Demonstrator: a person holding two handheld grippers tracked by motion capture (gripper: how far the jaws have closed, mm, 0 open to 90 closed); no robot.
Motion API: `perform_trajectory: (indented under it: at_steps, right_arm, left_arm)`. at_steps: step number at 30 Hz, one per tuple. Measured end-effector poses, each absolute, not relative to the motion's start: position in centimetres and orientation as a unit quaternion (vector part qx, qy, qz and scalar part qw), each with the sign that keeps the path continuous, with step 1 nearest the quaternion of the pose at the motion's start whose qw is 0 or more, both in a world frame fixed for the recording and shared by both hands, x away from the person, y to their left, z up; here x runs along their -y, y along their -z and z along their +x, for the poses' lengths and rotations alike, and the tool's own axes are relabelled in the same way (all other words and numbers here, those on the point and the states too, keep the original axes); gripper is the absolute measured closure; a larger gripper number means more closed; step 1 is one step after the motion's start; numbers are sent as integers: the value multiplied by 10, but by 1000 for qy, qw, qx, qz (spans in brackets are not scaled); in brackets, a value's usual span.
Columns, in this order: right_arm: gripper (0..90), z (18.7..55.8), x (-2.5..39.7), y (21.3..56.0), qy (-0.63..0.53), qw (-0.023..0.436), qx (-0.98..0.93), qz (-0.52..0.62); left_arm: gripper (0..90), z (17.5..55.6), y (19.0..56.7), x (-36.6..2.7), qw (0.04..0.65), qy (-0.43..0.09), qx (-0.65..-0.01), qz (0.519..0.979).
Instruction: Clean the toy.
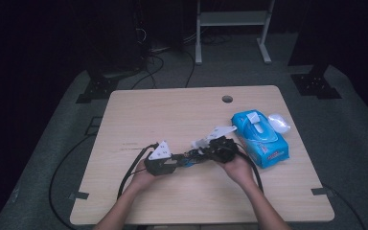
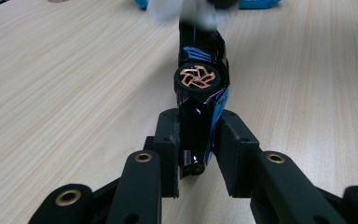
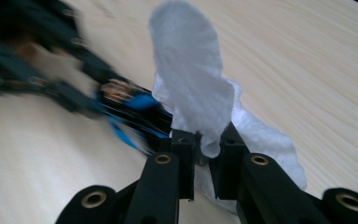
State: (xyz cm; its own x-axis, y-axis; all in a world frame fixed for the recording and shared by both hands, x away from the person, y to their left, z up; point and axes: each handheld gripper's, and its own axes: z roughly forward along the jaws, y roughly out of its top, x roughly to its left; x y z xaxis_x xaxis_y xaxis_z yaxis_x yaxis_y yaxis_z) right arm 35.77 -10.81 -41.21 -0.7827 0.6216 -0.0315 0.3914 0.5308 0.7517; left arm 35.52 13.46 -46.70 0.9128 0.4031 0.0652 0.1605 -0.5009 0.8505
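Note:
A black and blue toy car (image 2: 200,105) with copper-coloured wheels (image 2: 198,77) is held on its side just above the table, and my left gripper (image 2: 196,151) is shut on one end of it. My right gripper (image 3: 205,154) is shut on a white wet wipe (image 3: 196,88), which lies against the car's (image 3: 135,109) far end. In the high view both grippers meet at the table's middle: the left gripper (image 1: 175,163) at the left, the right gripper (image 1: 206,151) at the right, the car (image 1: 190,158) between them.
A blue pack of wet wipes (image 1: 258,136) lies to the right of the hands, with a crumpled white wipe (image 1: 279,122) beside it. The wooden table (image 1: 172,110) has a cable hole (image 1: 227,99) near its far edge. Black cables trail off the left side.

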Motion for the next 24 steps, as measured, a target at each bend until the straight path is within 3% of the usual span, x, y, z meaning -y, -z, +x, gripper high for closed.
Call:
perform_trajectory:
  at_steps: [4, 8, 13, 14, 21, 24]
  right_arm:
    - [810, 351, 87, 413, -386, 156, -870, 263]
    - [812, 360, 109, 412, -366, 171, -866, 295]
    - [813, 363, 115, 413, -382, 153, -858, 306]
    - [812, 361, 108, 414, -399, 128, -858, 296]
    - [813, 363, 110, 413, -383, 152, -858, 307]
    - [812, 356, 98, 409, -419, 117, -852, 290]
  left_arm:
    - [710, 355, 467, -137, 469, -129, -165, 858]
    - [710, 356, 467, -136, 470, -128, -163, 858]
    - [712, 356, 467, -134, 469, -127, -160, 859]
    - [712, 356, 467, -134, 470, -126, -161, 858]
    - [713, 356, 468, -134, 474, -125, -162, 857]
    - [716, 356, 468, -132, 475, -125, -163, 856]
